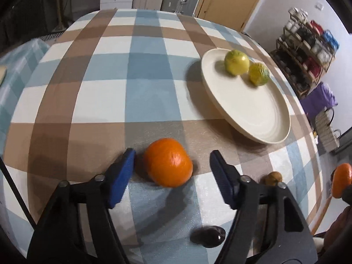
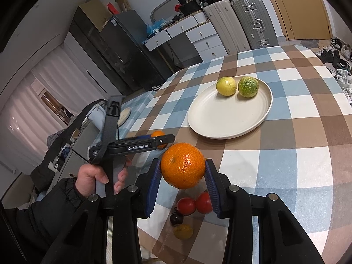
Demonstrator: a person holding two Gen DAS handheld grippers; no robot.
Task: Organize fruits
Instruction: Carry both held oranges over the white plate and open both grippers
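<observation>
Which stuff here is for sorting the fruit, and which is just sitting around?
For the job: orange in the right tool, orange on the table, plate, two greenish fruits, small fruits.

Just around: suitcases, drawers, shoes.

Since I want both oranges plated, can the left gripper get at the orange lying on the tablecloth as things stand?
Probably yes. The left gripper already straddles the orange on the cloth, its blue pads standing clear on either side with nothing between. The right gripper, shut on its own orange, is off to the side.

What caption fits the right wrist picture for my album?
Right gripper lifts a round orange mandarin near the cream plate holding two yellow-green citrus fruits.
</observation>
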